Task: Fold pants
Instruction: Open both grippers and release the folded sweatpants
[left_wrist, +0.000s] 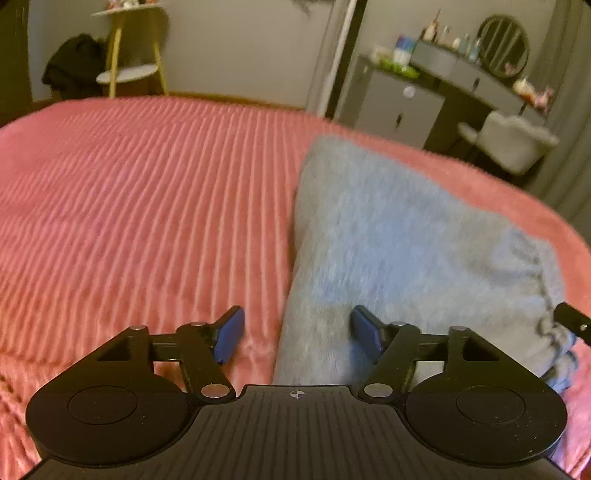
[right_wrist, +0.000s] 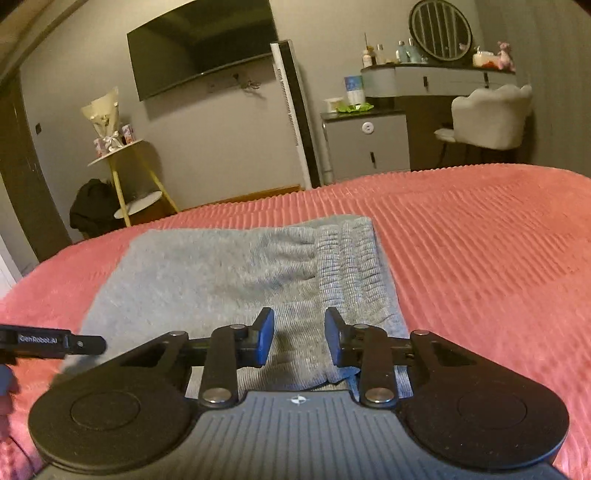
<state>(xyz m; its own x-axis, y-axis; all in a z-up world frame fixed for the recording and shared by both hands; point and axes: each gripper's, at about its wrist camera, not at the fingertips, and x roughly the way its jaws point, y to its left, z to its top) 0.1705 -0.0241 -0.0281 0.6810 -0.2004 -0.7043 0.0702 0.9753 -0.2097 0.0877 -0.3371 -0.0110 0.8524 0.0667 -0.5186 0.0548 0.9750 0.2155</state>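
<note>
Grey-blue pants (right_wrist: 229, 280) lie folded into a compact rectangle on the pink ribbed bedspread (right_wrist: 480, 251), the ribbed waistband (right_wrist: 354, 266) along the right side. In the left wrist view the pants (left_wrist: 388, 251) lie right of centre. My left gripper (left_wrist: 297, 334) is open, its jaws wide apart over the pants' left near edge, holding nothing. My right gripper (right_wrist: 299, 341) is open with a narrower gap, just above the pants' near edge, holding nothing. The left gripper's finger (right_wrist: 51, 341) shows at the left of the right wrist view.
The bedspread (left_wrist: 129, 221) extends wide to the left. Beyond the bed stand a yellow-legged side table (right_wrist: 129, 177), a dark bag (right_wrist: 92, 206), a grey cabinet (right_wrist: 369, 147), a dresser with a round mirror (right_wrist: 439, 29) and a white chair (right_wrist: 491, 114).
</note>
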